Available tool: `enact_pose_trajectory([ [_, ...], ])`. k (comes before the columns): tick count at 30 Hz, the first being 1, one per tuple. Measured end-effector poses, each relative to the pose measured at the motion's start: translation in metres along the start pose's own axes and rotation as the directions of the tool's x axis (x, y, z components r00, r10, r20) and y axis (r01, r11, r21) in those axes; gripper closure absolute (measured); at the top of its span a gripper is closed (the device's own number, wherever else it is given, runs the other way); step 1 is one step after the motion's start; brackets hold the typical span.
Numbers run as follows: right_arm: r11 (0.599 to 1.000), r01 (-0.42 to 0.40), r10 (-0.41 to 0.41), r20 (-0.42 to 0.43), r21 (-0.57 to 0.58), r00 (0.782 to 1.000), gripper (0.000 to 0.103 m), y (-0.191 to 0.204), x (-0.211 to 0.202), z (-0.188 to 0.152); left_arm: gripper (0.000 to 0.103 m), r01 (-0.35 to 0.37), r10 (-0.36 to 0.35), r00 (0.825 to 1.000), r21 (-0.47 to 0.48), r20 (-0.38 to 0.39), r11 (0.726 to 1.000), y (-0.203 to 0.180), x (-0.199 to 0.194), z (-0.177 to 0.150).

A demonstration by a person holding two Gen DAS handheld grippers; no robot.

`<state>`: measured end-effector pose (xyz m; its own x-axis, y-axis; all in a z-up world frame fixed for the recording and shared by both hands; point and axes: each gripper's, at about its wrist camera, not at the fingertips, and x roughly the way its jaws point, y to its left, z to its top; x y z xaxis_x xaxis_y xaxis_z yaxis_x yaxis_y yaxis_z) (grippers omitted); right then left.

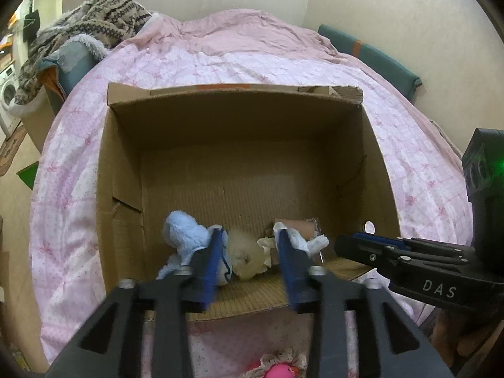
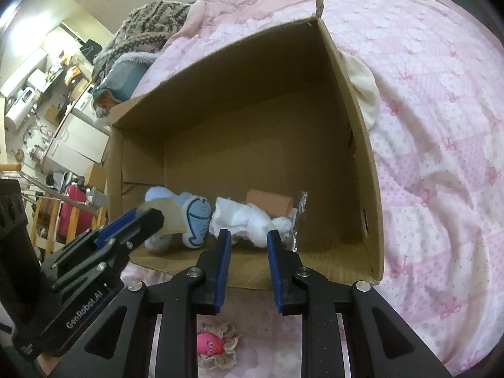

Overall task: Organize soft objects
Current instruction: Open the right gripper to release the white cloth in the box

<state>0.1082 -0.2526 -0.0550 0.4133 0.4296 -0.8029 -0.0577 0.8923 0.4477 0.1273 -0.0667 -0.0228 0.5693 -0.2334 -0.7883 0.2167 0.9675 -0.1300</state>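
An open cardboard box (image 1: 126, 163) stands on the pink bed cover. On its floor near the front lie a light blue plush (image 1: 186, 233), a beige plush (image 1: 245, 255), a white cloth (image 1: 307, 242) and a peach roll (image 2: 267, 201). My left gripper (image 1: 249, 231) is open over the box's front edge, the beige plush lying loose between its fingers. My right gripper (image 2: 249, 233) is open too, its tips just short of the white cloth (image 2: 252, 217). Each gripper shows in the other's view, the right one (image 1: 346, 245) beside the left. A pink toy with a lace frill (image 2: 211, 343) lies on the cover before the box.
A patterned knit blanket (image 1: 85, 22) is heaped at the bed's far left. A teal cushion (image 1: 371, 50) leans on the wall at the right. A cream cloth (image 2: 362, 88) lies against the box's right wall. Shelves and a red case (image 2: 72, 208) crowd the room at left.
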Motion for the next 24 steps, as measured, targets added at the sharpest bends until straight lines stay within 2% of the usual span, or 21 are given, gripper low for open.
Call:
enact_pose_trajectory([
  [1, 1.0, 0.003, -0.003, 0.007, 0.0, 1.0, 0.067, 0.001, -0.002, 0.0, 0.047, -0.003, 0.003, 1.0, 0.0, 0.012, 1.0, -0.001, -0.002, 0.0],
  [2, 1.0, 0.002, -0.002, 0.017, 0.002, 1.0, 0.047, 0.001, -0.003, 0.001, 0.043, -0.016, 0.016, 0.999, -0.005, 0.037, 1.0, 0.0, -0.007, 0.0],
  [3, 1.0, 0.014, -0.014, 0.034, 0.011, 0.999, 0.038, 0.0, -0.006, 0.002, 0.04, -0.02, 0.02, 0.999, -0.011, 0.049, 1.0, 0.002, -0.009, 0.001],
  [4, 1.0, 0.019, -0.02, 0.05, 0.02, 0.999, 0.036, -0.002, -0.009, 0.003, 0.033, -0.018, 0.019, 0.998, -0.018, 0.055, 1.0, 0.003, -0.011, 0.002],
  [7, 0.999, -0.008, 0.005, 0.073, 0.04, 0.997, 0.034, -0.005, -0.015, 0.005, 0.03, -0.022, 0.024, 0.998, -0.04, 0.064, 0.999, 0.007, -0.014, 0.004],
  [16, 0.999, 0.002, -0.007, 0.09, 0.053, 0.996, 0.034, -0.005, -0.019, 0.009, 0.03, -0.078, 0.082, 0.993, -0.048, 0.084, 0.996, 0.014, -0.023, 0.004],
  [24, 0.998, 0.009, -0.016, 0.102, 0.067, 0.995, 0.034, -0.006, -0.025, 0.006, 0.03, -0.116, 0.124, 0.989, -0.097, 0.085, 0.988, 0.031, -0.04, 0.0],
])
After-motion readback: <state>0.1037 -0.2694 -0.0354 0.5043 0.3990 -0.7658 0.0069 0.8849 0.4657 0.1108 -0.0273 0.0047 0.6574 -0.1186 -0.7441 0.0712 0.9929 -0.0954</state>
